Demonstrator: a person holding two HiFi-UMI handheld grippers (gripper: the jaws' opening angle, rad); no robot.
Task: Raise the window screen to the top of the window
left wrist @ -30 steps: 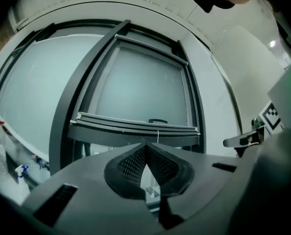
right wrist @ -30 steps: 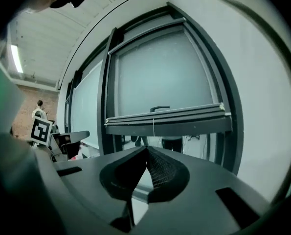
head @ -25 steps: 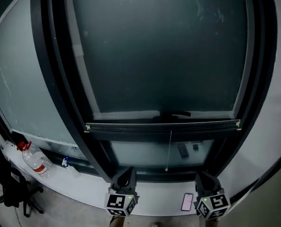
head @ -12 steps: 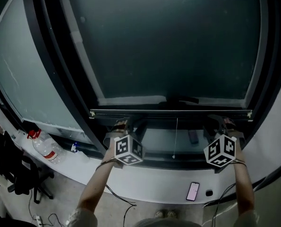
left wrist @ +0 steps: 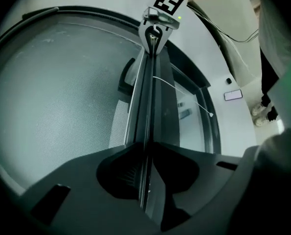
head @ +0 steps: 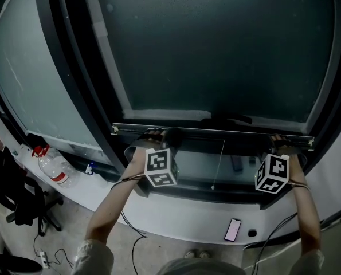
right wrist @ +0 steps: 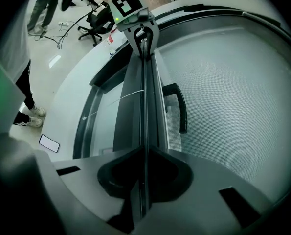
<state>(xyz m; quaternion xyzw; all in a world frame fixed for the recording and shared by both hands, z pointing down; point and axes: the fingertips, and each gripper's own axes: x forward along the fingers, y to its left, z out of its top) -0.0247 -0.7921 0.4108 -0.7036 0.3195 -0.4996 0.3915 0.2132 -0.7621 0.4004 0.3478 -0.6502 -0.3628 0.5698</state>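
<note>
The window screen [head: 216,44] is a dark mesh with a thin metal bottom bar [head: 216,132] running across the window, seen in the head view. My left gripper [head: 159,137] has the bar's left part between its jaws, and my right gripper [head: 282,142] has the right end. In the left gripper view the bar [left wrist: 147,97] runs from my left gripper [left wrist: 145,180] up to the right one [left wrist: 157,28]. The right gripper view mirrors this, from my right gripper [right wrist: 144,180] to the left one [right wrist: 140,31]. Both pairs of jaws have just been closing, and their pads press on the bar.
A black handle [head: 232,119] sits mid-bar and a pull cord [head: 220,165] hangs below it. On the sill lie a phone [head: 232,230] and a water bottle [head: 53,169]. A black chair [head: 15,202] stands at lower left. The dark window frame [head: 73,79] borders the screen.
Both grippers have risen from the sill to the screen's bottom bar, rolled onto their sides, and closed on it. The arms are now stretched forward.
</note>
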